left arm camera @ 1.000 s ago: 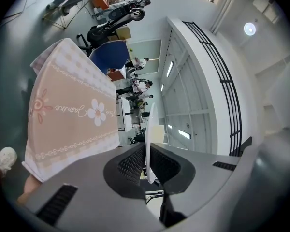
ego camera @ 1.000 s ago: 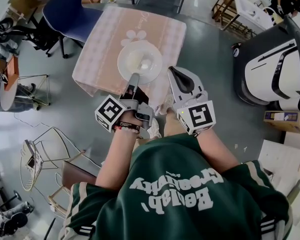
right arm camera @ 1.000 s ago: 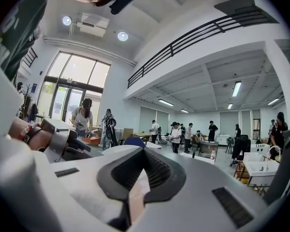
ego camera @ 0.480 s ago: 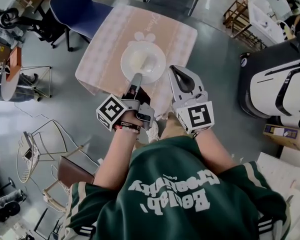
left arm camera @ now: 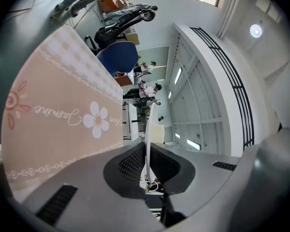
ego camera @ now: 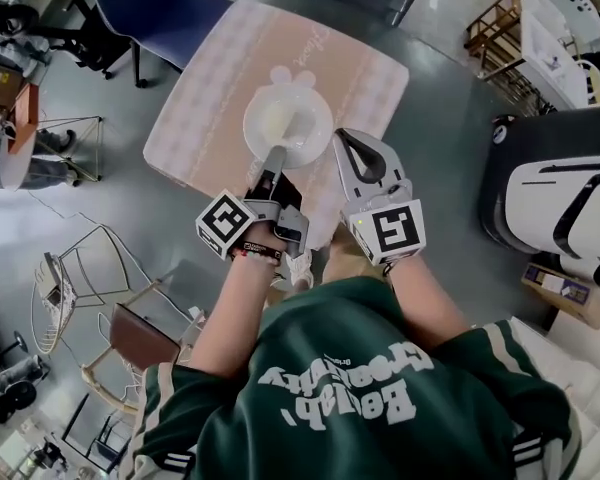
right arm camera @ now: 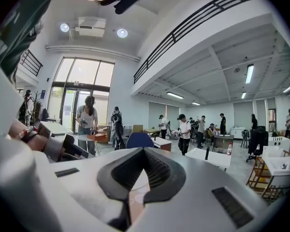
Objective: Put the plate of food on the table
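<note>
A white plate point(ego camera: 288, 126) with pale food point(ego camera: 276, 118) hangs over the near half of the table with the pink cloth point(ego camera: 205, 103). My left gripper point(ego camera: 276, 158) is shut on the plate's near rim. In the left gripper view the rim point(left arm camera: 148, 129) runs edge-on between the black pads of that gripper point(left arm camera: 148, 159), with the flower-printed cloth point(left arm camera: 63, 105) to the left. My right gripper point(ego camera: 349, 143) is beside the plate's right edge, apart from it, shut and holding nothing. The right gripper view shows this gripper's point(right arm camera: 144, 154) tips together. Whether the plate touches the cloth I cannot tell.
A blue chair point(ego camera: 155, 8) stands at the table's far left corner. A black and white machine point(ego camera: 565, 203) fills the right side. Wire chairs point(ego camera: 70, 288) stand at the left. Several people point(right arm camera: 183, 132) and desks are across the room.
Both grippers and the plate have moved forward over the table and a little lower. The table now lies closer under them. Neither gripper's jaws have changed.
</note>
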Demonstrator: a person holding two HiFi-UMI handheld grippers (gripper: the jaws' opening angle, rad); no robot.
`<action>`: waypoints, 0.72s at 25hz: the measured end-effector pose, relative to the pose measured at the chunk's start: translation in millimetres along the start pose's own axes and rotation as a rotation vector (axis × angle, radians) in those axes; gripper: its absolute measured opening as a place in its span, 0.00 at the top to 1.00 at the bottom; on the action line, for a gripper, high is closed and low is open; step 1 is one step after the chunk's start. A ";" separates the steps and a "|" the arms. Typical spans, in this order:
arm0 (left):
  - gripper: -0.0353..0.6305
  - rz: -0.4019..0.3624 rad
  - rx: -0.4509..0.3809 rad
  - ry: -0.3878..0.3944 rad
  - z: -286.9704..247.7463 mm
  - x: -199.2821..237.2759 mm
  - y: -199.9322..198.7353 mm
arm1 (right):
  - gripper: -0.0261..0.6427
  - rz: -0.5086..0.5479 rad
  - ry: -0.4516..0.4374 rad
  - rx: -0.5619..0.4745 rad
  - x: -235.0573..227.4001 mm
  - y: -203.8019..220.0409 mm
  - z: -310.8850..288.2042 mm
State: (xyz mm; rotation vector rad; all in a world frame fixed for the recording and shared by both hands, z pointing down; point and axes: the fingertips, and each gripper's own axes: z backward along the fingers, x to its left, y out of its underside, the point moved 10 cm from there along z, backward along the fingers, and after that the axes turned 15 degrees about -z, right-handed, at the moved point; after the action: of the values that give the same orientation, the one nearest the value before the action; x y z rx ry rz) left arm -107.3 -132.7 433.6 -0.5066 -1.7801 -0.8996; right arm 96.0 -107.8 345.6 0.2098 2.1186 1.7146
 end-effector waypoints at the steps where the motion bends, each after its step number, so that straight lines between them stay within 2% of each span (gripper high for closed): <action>1: 0.91 -0.002 -0.004 -0.012 -7.1 4.2 0.0 | 0.94 -0.005 -0.009 0.008 -5.7 2.0 -5.7; 6: 0.91 0.017 -0.014 -0.084 -43.5 28.9 2.0 | 0.94 -0.049 -0.049 0.054 -33.5 13.9 -36.0; 18: 0.91 0.060 -0.048 -0.180 -96.8 94.9 8.1 | 0.94 -0.079 -0.114 0.137 -79.7 56.4 -106.5</action>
State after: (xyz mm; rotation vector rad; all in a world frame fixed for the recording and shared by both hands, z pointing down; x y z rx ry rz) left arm -78.9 -209.4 542.0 -0.6860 -1.8981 -0.8794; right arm 118.0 -219.6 434.5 0.2531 2.1317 1.4792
